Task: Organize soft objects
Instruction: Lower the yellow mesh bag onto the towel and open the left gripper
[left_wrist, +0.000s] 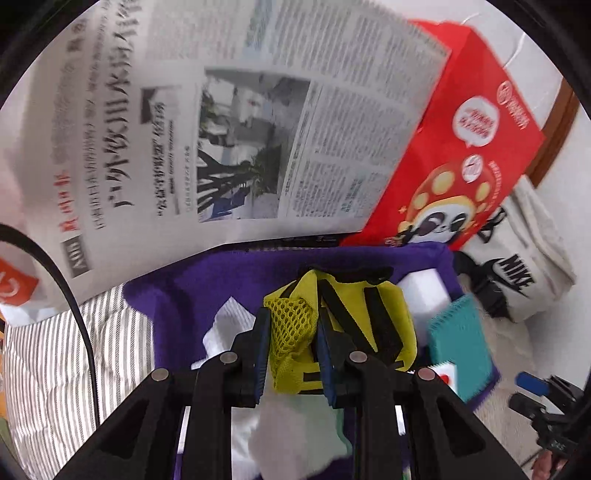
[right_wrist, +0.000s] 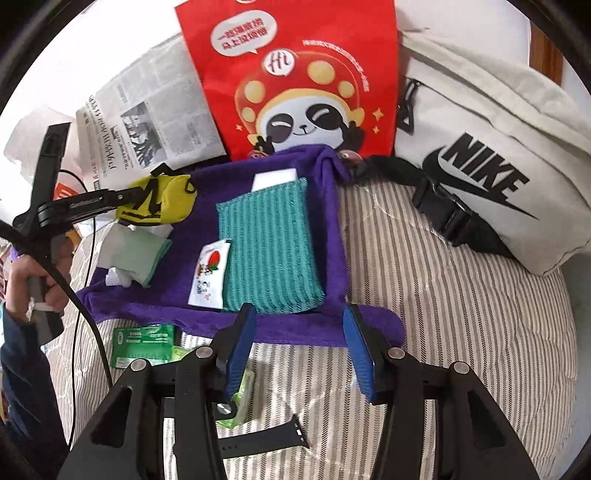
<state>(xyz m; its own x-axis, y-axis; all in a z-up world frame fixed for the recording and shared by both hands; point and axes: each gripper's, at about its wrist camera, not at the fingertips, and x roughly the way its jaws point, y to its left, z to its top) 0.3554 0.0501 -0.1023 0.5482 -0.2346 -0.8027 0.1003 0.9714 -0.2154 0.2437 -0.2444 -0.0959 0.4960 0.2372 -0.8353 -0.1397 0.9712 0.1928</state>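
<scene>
Jaws of the left gripper (left_wrist: 291, 347) are closed on a yellow mesh pouch (left_wrist: 295, 332), held above the left part of the purple towel (right_wrist: 280, 325). Jaws of the right gripper (right_wrist: 297, 345) are spread wide and empty, at the towel's near edge. A teal cloth (right_wrist: 267, 243) and a white packet (right_wrist: 208, 273) are seen lying on the towel, which is spread on the striped bed (right_wrist: 443, 314).
</scene>
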